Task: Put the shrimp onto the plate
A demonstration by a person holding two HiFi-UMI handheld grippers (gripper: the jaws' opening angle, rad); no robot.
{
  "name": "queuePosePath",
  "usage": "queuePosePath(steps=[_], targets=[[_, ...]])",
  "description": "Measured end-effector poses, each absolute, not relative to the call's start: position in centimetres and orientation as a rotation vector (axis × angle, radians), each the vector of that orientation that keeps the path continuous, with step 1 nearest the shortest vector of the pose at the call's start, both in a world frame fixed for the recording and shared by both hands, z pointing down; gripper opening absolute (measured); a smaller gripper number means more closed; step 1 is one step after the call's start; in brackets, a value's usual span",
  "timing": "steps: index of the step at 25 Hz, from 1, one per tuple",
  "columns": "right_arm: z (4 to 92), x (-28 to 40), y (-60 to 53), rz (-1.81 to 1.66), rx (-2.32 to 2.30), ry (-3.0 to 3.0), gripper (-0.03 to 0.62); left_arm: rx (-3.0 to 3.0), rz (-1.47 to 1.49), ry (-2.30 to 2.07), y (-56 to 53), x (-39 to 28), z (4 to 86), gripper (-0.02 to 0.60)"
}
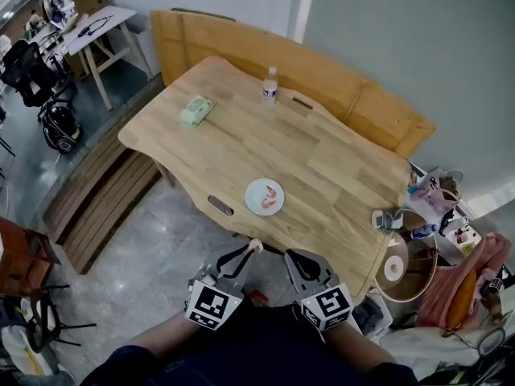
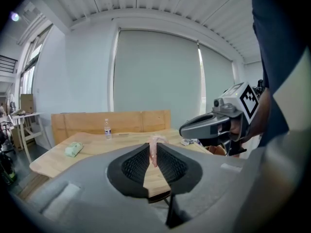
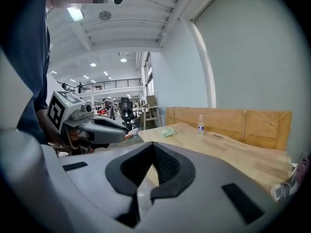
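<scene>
A white plate (image 1: 259,206) lies near the wooden table's (image 1: 322,159) front edge with one orange-pink shrimp (image 1: 272,197) on it. My left gripper (image 1: 252,248) hangs below that edge, off the table, shut on a second pale pink shrimp (image 1: 255,244). In the left gripper view this shrimp (image 2: 153,151) stands upright, pinched between the jaw tips. My right gripper (image 1: 288,255) is close beside it on the right, shut with nothing in it; in its own view the jaws of the right gripper (image 3: 152,145) meet at the tips. The right gripper view also catches the left gripper (image 3: 127,135) with the shrimp (image 3: 131,133).
On the table's far side stand a water bottle (image 1: 270,84) and a green packet (image 1: 195,110). A small grey device (image 1: 384,218) sits at the right edge. A wooden bench (image 1: 362,103) runs behind the table. A round stool with clutter (image 1: 400,265) stands at the right.
</scene>
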State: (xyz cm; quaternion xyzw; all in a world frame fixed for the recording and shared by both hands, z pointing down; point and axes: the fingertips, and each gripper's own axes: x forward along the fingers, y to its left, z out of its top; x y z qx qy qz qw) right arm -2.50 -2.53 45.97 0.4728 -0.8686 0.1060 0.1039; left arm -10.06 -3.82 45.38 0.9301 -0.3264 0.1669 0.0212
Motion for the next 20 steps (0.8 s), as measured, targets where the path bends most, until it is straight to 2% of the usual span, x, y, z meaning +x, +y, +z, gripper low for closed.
queuePosePath(steps=[8,20], targets=[[45.3,-2.6,-5.3,0.294,1.367,-2.557,0.009,2.865,0.543,-0.993,-7.6,-10.0,45.9,0.051],[44.9,1.1,-8.8,0.291,1.309,-2.607,0.009,2.801,0.576,-1.07,-10.9,-6.7,47.4,0.051]])
